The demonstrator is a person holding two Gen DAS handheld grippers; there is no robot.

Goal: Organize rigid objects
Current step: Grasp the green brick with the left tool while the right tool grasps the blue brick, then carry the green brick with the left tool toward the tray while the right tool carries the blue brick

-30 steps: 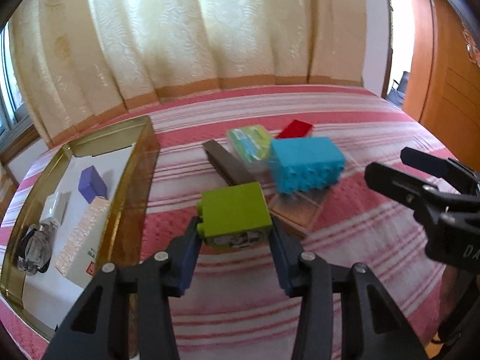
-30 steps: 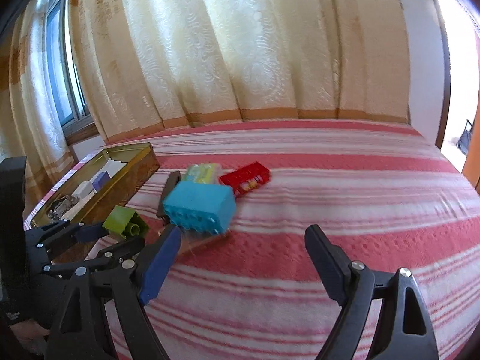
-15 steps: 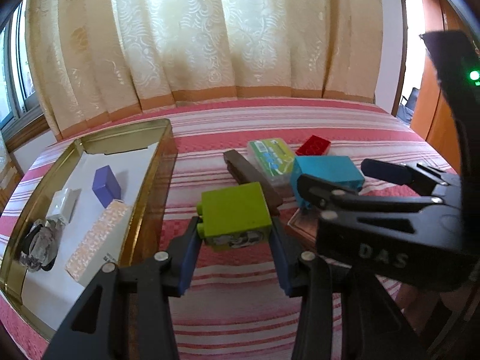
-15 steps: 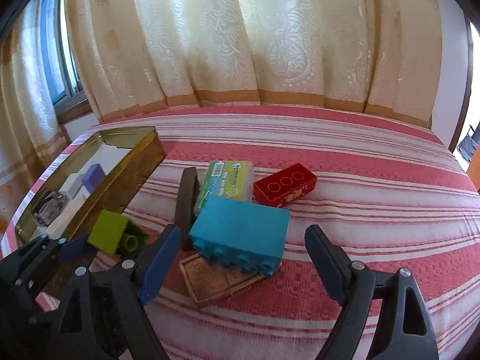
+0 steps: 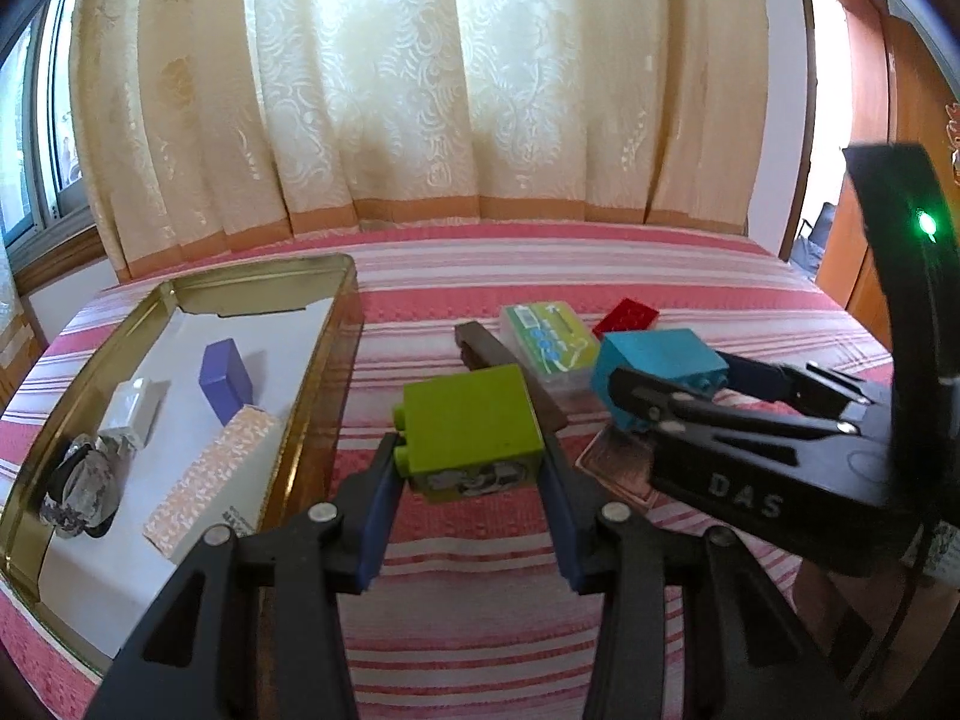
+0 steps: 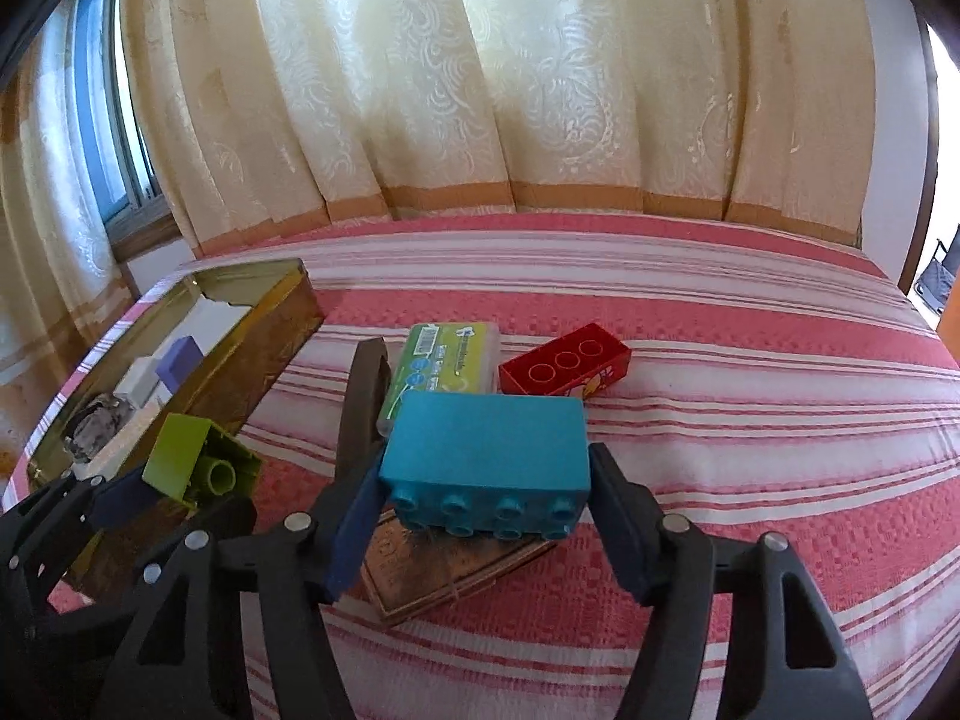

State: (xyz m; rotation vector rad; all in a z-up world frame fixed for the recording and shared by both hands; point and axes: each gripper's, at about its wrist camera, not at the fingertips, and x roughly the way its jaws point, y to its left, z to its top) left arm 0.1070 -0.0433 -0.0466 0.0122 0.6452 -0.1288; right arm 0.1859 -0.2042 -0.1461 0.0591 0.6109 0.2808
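left gripper (image 5: 471, 474) clamped on the green block (image 5: 471, 429), pads pressing both sides. block is held clear of the bed (image 5: 660, 276), studs facing the tray side, printed face toward the camera. gripper points forward and down, sitting just beside the tray's (image 5: 345, 324) right wall near its front end.

right gripper (image 6: 486, 516) pitched down the same way, reaching in from the right across the left wrist view. its jaws have just been closing around the blue block (image 6: 486, 441). pads (image 6: 354, 516) sit at the two short ends of the block; looks like contact on both, grip reads as closed on it. blue block lies studs toward the camera, on top of a flat brown board (image 6: 444, 564) on the bed's near middle.

behind the blue block: dark brown bar (image 6: 363, 414) lying front to back, touching the clear case with green label (image 6: 447, 366) on its right. red block (image 6: 564, 360) just right of the case, apart from it.

tray sits along the bed's left edge. inside, near to far: crumpled foil lump (image 5: 78, 489), pink patterned box (image 5: 207, 480), white block (image 5: 129, 411), purple block (image 5: 225, 381). far end of tray liner is bare.

curtain (image 5: 450, 78) hangs past the bed's far edge.
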